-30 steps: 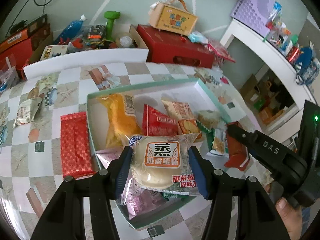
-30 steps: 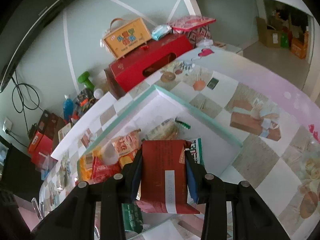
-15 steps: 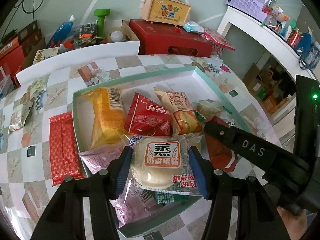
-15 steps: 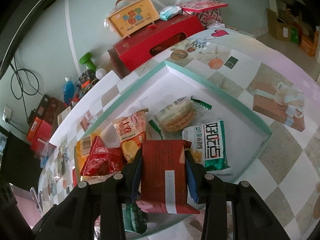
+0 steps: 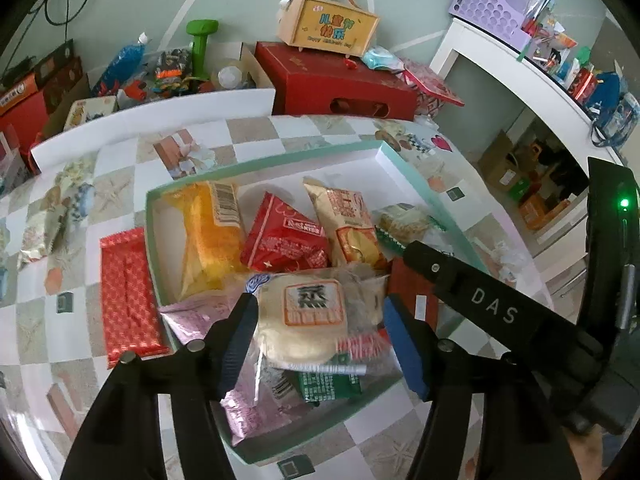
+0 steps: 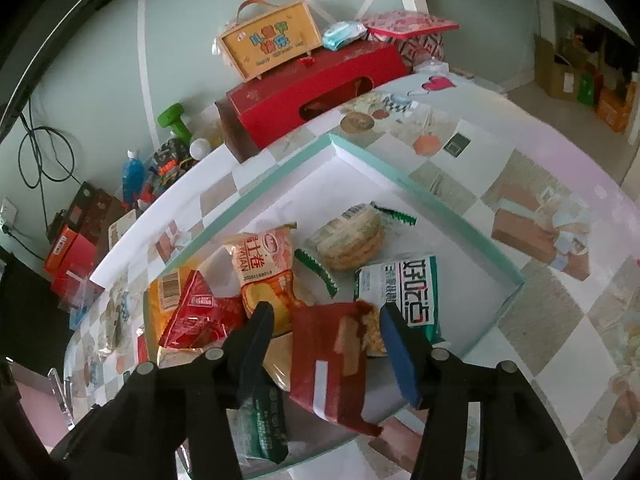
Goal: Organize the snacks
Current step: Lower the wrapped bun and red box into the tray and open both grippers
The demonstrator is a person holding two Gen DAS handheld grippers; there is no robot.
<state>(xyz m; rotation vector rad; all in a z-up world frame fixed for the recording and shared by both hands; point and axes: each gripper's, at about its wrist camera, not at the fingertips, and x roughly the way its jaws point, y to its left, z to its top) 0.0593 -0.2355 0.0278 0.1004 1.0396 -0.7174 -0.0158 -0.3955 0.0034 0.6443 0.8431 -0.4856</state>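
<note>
Snacks in crinkled foil and clear plastic wrappers lie heaped in a shallow rectangular box [image 5: 420, 184] with white cardboard walls and a mint-green rim, set on a checked tablecloth [image 5: 120, 168]. The left gripper [image 5: 318, 322] has its jaws opening around a round pale steamed cake [image 5: 308, 320] in a transparent wrapper; the wrapper lies between the blue pads, and the left pad looks clear of it, though contact at the right pad cannot be confirmed. The right gripper [image 6: 326, 334] has its jaws opening as well, with a flat dark red packet [image 6: 328, 368] bearing a white strip tilted between them, both pads standing off from it. Inside the box also: a yellow-orange bag [image 5: 208, 236], a glossy red pouch [image 5: 284, 240], a stack of round crackers [image 6: 352, 240] in clear film, and a white-and-green sachet [image 6: 400, 292]. A flat red foil packet [image 5: 126, 296] lies on the cloth just beside the box's left wall.
</note>
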